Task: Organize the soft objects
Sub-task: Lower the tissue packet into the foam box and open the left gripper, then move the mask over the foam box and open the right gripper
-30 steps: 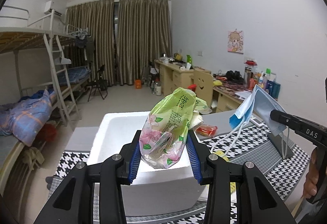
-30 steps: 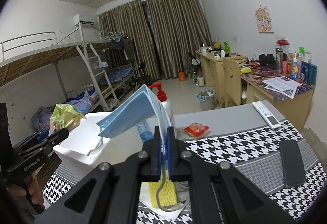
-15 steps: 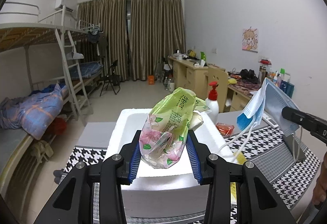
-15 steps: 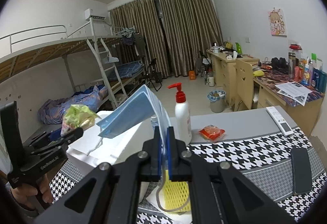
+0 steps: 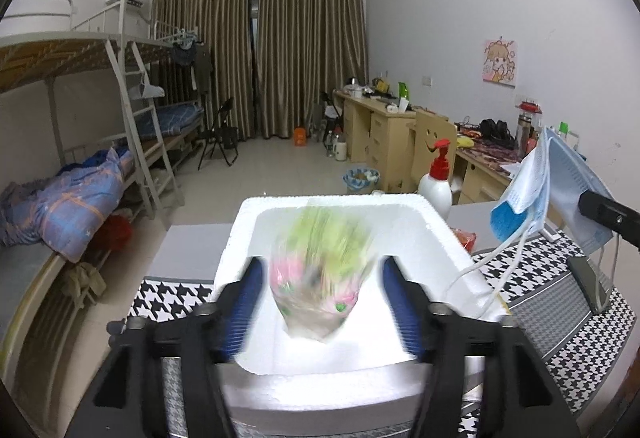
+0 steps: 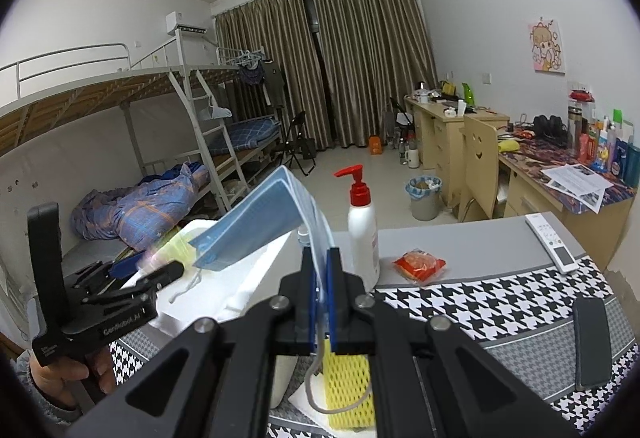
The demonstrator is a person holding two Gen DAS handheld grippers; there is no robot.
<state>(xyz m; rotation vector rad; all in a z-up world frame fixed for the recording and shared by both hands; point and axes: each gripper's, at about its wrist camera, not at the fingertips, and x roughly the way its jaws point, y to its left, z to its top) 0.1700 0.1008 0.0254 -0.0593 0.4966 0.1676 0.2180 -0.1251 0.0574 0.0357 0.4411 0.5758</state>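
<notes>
Both grippers matte black w/ angular linkage arms, round silver pivot screws on each arm just behind the jaws, ribbed blue pads lining the inner jaw faces: left gripper [image 5: 322, 296], right gripper [image 6: 319, 288]. Seen from the right wrist cam, left unit has a tall flat black upright plate well behind its jaws & white lettering, approx. "GenRobot.AI", along the side body. Hand [image 6: 60, 378] on its grip below, grey sleeve cuff at the wrist.

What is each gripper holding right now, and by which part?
Left gripper: nothing, jaws opening, tissue pack dropping free. Right gripper: blue face mask, pinched at its edge.
</notes>
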